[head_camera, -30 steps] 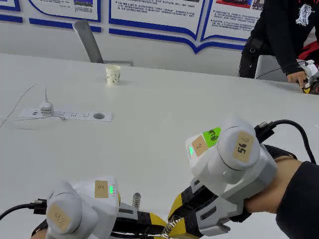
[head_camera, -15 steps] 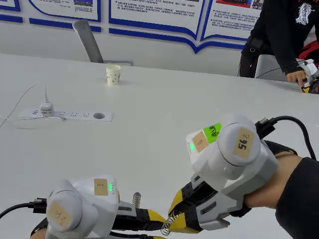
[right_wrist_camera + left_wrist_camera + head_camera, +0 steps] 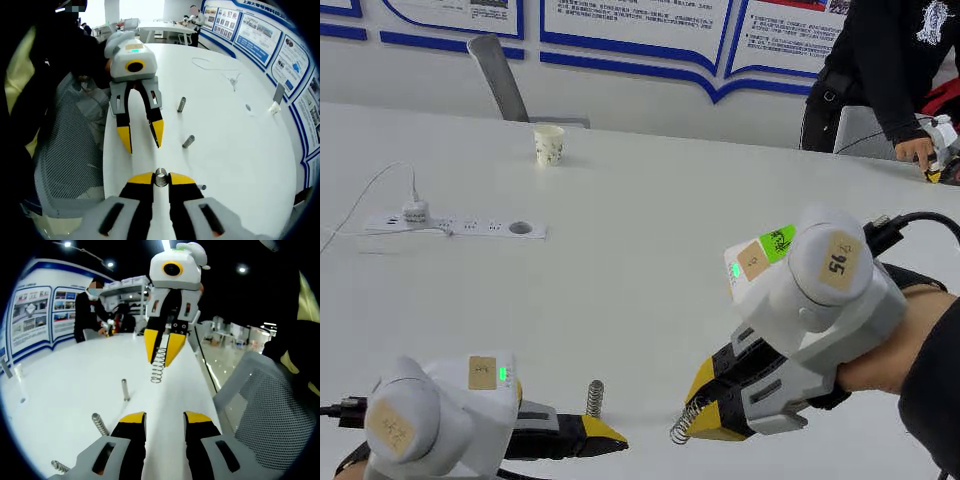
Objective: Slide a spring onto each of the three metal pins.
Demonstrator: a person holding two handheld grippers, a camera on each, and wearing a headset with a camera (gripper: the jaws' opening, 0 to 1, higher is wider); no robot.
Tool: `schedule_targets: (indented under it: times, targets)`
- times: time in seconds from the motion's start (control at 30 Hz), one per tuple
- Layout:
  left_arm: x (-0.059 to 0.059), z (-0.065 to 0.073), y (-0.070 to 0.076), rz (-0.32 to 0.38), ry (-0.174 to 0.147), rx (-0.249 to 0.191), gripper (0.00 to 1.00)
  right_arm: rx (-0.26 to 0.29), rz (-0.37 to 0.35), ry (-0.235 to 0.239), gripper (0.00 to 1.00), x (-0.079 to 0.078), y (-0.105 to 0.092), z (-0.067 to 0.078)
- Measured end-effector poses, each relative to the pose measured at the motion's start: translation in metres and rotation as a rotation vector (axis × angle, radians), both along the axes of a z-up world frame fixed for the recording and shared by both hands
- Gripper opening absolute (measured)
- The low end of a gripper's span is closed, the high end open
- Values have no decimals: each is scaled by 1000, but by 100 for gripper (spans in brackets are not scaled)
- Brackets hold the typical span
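yellow-tipped black tongs (image 3: 162, 349), silver spring (image 3: 158, 368)

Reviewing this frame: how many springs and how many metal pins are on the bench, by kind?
Springs: 3, one in the right gripper, two on pins
Metal pins: 3, one bare
Total: 6

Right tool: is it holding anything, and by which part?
Yes: the right tool pinches a spring by one end; the rest hangs free. The left tool is open, empty.

Shiny metal spring (image 3: 686, 422), smooth matt white table (image 3: 640, 250)
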State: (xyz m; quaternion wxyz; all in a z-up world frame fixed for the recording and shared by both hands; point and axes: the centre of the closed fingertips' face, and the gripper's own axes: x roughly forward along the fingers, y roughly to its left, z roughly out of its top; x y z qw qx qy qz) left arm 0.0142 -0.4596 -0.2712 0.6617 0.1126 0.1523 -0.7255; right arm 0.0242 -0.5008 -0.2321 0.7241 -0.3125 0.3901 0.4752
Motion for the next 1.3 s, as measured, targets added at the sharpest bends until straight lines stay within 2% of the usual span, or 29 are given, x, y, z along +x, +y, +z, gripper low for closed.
schedule_targets:
  times: [0.27, 0.47, 0.83, 1.17, 1.3]
  targets:
    - [3, -8, 23, 32, 13, 23, 32, -23, -29, -7, 12, 5, -17, 1]
    - [4, -9, 33, 51, 22, 31, 32, -35, -46, -13, 12, 13, -26, 4]
    - [2, -13, 41, 64, 35, 38, 33, -62, -65, -17, 12, 30, -38, 3]
    - [5, -13, 44, 81, 42, 36, 34, -102, -81, -15, 12, 49, -50, -5]
    - [6, -12, 46, 87, 41, 33, 36, -136, -82, -13, 12, 56, -55, -12]
